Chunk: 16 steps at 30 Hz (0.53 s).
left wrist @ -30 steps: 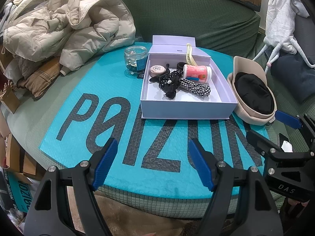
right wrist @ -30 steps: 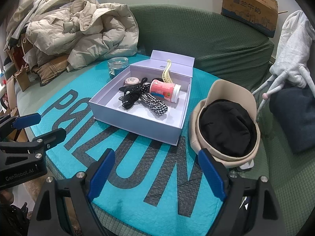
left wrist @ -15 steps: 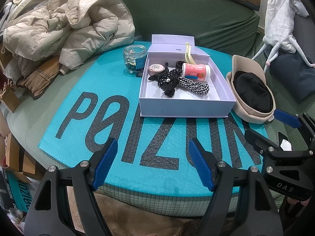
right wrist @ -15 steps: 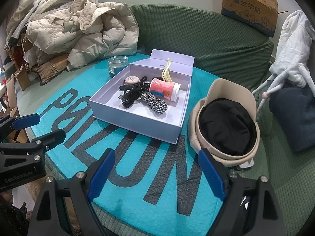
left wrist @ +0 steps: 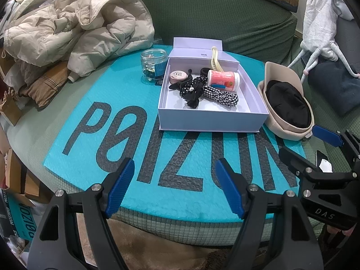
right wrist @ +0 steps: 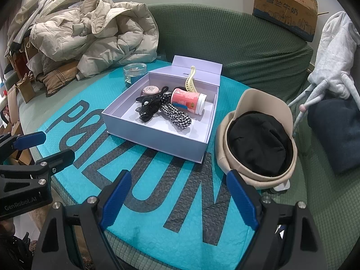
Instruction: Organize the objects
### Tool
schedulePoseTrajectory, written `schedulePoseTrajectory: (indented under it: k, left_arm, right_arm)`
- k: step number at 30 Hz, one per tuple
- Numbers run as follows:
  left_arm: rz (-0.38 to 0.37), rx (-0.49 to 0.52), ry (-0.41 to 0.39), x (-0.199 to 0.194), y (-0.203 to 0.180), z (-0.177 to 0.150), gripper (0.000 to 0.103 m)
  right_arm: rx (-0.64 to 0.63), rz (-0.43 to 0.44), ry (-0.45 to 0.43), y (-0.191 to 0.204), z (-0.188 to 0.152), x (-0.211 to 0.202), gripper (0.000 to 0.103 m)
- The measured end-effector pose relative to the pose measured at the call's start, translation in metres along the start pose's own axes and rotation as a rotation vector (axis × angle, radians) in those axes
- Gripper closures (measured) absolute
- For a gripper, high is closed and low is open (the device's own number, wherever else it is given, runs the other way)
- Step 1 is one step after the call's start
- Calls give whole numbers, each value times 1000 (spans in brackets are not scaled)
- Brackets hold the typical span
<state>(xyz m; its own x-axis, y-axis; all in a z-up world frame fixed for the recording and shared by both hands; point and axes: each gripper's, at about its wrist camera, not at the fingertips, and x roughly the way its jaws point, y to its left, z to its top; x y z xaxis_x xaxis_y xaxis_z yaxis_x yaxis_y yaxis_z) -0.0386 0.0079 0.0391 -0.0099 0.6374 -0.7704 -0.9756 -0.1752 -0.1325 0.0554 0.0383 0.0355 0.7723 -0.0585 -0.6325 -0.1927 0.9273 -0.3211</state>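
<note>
Both of your grippers, left point(left wrist: 174, 185) and right point(right wrist: 178, 199), hang wide and empty over the near edge of the teal mat point(left wrist: 94, 148). The box point(left wrist: 209, 118) sits open at the mat's far middle, holding a pink bottle point(left wrist: 223, 81), scrunchie point(left wrist: 221, 95), bow point(left wrist: 191, 88) and comb point(left wrist: 214, 59). A jar point(left wrist: 154, 64) stands just left of it, and a hat point(left wrist: 285, 103) lies touching its right side.

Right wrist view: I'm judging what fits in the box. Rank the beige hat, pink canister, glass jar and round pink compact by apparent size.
1. beige hat, though nearest the camera
2. pink canister
3. glass jar, about alike but farther, so unsure
4. round pink compact
</note>
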Motion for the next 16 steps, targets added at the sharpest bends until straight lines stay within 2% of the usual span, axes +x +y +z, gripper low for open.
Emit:
schedulePoseTrajectory:
  k: [16]
  left_arm:
    - [10, -10, 6, 1, -9, -2, 29]
  right_arm:
    - [11, 16, 24, -10, -8, 6, 16]
